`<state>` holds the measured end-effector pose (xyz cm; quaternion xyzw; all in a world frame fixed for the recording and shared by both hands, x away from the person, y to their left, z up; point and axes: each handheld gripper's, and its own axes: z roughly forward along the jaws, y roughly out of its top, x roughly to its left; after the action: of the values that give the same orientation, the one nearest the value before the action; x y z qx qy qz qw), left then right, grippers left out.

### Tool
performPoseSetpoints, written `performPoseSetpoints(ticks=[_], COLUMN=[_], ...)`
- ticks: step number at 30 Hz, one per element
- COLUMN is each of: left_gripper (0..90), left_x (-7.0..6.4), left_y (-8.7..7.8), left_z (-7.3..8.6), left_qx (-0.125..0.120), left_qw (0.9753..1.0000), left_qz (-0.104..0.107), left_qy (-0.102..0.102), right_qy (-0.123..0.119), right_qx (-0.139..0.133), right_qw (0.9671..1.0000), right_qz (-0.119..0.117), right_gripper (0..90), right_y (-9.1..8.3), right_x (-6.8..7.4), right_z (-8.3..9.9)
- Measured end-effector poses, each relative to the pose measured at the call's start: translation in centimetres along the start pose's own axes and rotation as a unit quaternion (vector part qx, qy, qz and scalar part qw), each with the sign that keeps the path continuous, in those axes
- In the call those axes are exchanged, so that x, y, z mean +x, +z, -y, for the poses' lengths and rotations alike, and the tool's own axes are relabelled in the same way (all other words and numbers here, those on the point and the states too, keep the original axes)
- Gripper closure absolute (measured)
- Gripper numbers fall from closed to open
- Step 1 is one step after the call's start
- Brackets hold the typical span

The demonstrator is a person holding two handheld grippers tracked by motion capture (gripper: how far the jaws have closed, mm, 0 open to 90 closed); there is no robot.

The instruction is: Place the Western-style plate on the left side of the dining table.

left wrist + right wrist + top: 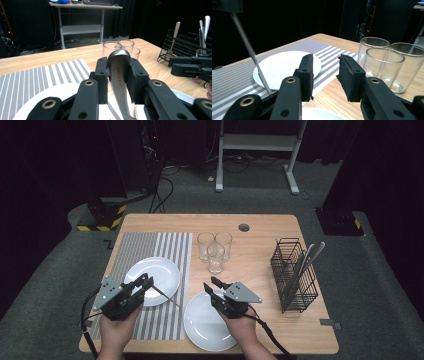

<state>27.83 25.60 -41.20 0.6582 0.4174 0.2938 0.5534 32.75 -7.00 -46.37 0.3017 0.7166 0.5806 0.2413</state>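
Rack (294,276): black wire, right of frame in the high view; holds upright cutlery (305,262), probably three or four pieces, hard to count.
Glasses (215,249): three, clustered at centre, all empty.
Plates: one (153,280) on the striped mat (150,270), lower left; another (207,326) on bare wood, lower centre; both empty.
Left gripper (145,281): pinching a knife (119,72) by its handle end; blade slanting down to the mat beside the first plate.
Right gripper (215,287): spread apart, holding nothing, above the second plate's upper edge.
Table (260,245): light wood.
Room: dark, grey carpet, white desk frame (257,150) at top.
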Motion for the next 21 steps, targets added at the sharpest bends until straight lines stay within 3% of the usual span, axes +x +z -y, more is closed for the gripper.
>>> performPoseSetpoints(ticks=[5,12,21], left_gripper=[71.8,71.4,69.9], left_x=[0.6,1.8,2.6], left_y=[-0.4,-1.3,-1.7], left_z=[0.3,1.2,2.0], left_qx=[0.001,0.002,0.004], left_qw=[1.0,0.9994,0.9989], left_qz=[-0.002,-0.002,-0.018], left_qy=[-0.008,-0.034,-0.044], right_qy=[0.001,0.003,0.012], right_qx=[0.001,0.004,0.007], right_qw=[1.0,0.9996,0.9989], right_qz=[0.008,0.026,0.045], right_gripper=[63.9,63.9,63.8], right_y=[-0.4,-1.2,-1.8], right_x=[-0.5,-1.6,-2.7], right_z=[0.1,0.4,0.9])
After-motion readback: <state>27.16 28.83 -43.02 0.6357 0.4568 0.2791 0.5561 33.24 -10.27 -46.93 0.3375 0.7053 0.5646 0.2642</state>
